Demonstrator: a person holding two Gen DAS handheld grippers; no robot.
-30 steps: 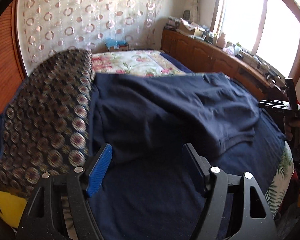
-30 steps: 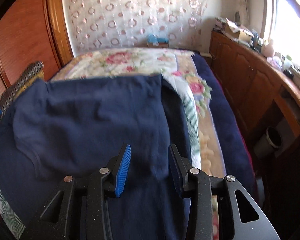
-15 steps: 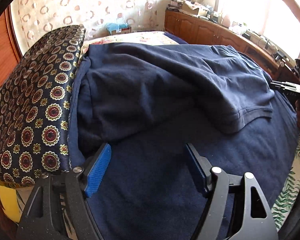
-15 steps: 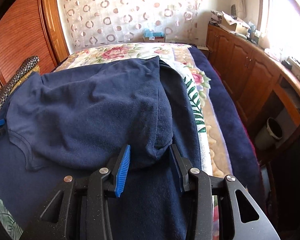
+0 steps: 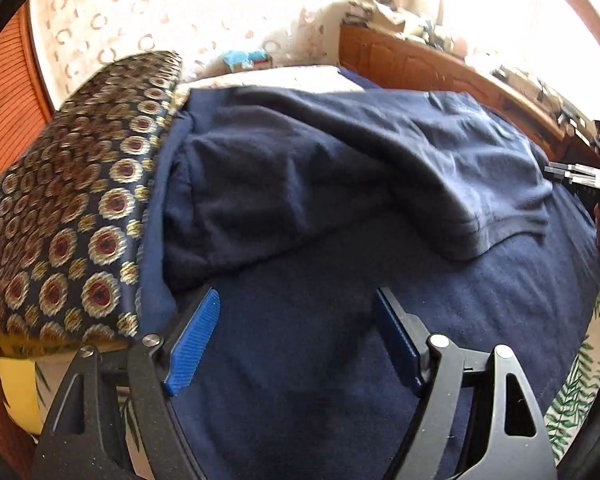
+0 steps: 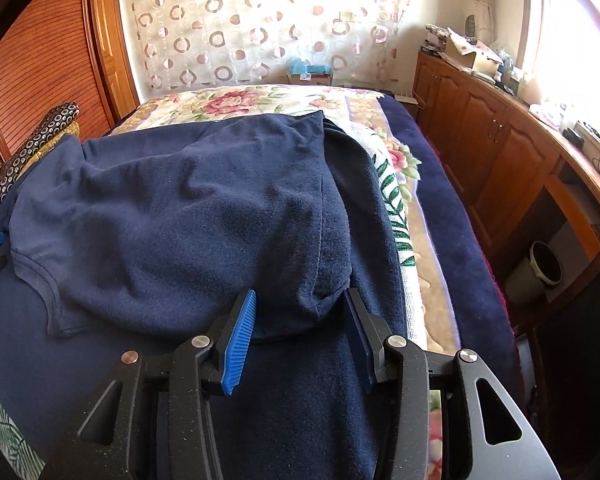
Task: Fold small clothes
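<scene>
A navy garment (image 5: 340, 184) lies on the bed, its upper half folded back over the lower half. In the left wrist view my left gripper (image 5: 296, 296) stands open over the flat lower layer, just short of the fold's edge, with nothing pinched. The folded corner of the same garment (image 6: 180, 220) bulges between the fingers of my right gripper (image 6: 300, 294). Its jaws are opening and the pads stand off the cloth. The right gripper's black body (image 5: 580, 172) shows at the far right of the left view, with a hand below it.
A dark cushion with round medallions (image 5: 80, 200) lies against the garment's left side. Under the garment is a floral bedspread (image 6: 260, 100). Wooden cabinets (image 6: 500, 140) and a waste bin (image 6: 540, 268) line the right side; a wooden wardrobe (image 6: 40, 60) stands left.
The garment's top layer came down and settled flat on the lower half. The left gripper sank a little toward the cloth. The right gripper's jaws widened around the folded corner.
</scene>
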